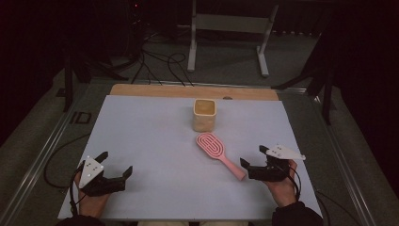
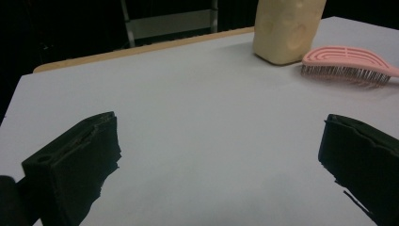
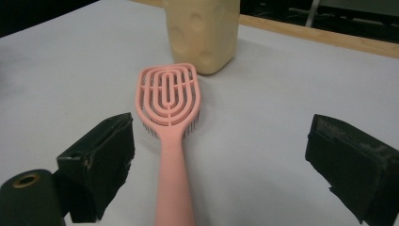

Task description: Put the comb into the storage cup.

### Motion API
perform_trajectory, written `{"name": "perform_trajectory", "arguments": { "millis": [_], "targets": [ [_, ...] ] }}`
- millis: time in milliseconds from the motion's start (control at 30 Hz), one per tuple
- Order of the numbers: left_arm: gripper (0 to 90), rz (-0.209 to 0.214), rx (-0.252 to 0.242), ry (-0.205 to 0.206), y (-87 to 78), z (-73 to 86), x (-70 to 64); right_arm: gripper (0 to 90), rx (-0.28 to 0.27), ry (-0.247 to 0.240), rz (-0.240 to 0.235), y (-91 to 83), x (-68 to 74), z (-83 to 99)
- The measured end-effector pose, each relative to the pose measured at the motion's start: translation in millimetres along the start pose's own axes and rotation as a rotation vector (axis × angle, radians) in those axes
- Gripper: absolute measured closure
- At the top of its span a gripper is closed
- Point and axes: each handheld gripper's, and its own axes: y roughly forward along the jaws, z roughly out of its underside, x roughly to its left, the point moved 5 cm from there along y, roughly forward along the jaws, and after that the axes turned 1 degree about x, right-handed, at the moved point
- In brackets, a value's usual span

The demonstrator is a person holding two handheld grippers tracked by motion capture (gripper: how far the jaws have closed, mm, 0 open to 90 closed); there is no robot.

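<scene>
1. The pink vented hairbrush [image 1: 217, 148] is lying on the white table mat [image 1: 155, 141], bristles down, right of the mat's middle; its head is pointing toward the far edge and its handle is running back toward the person's right side.
2. The right gripper [image 1: 254, 157] is sitting at the near right of the mat, held in the person's right hand [image 1: 282, 186], with its jaws standing wide apart and holding nothing.
3. In the right gripper view, the hairbrush [image 3: 168, 122] is lying between the two black jaws, nearer the left one; the handle is reaching down to the bottom edge, and neither jaw is touching it.
4. In the high view, the handle's end is lying just beside the nearer jaw tip of the right gripper; whether they are touching I cannot tell.
5. A cream-coloured square cup [image 1: 204, 114] is standing upright on the mat just beyond the brush head, close to it but not clearly touching.
6. The left gripper [image 1: 116, 165] is resting at the near left of the mat in the person's left hand [image 1: 91, 200], well apart from the brush, its jaws spread wide over bare mat and gripping nothing.
7. In the left gripper view, the cup [image 2: 287, 30] and the brush [image 2: 350, 61] are showing far off at the upper right, the bristles facing the mat.
</scene>
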Motion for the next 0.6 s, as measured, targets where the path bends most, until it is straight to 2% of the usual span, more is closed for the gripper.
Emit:
{"name": "perform_trajectory", "arguments": {
  "millis": [200,600],
  "targets": [
    [0.0,0.004,0.009,0.012,1.3,0.6,-2.6,8.7,0.027,-0.017,0.027,5.8,3.0,-15.0],
    [0.0,0.007,0.013,0.011,2.3,1.3,-3.6,9.0,0.139,-0.064,0.017,26.6,15.0,-35.6]
  ]
}}
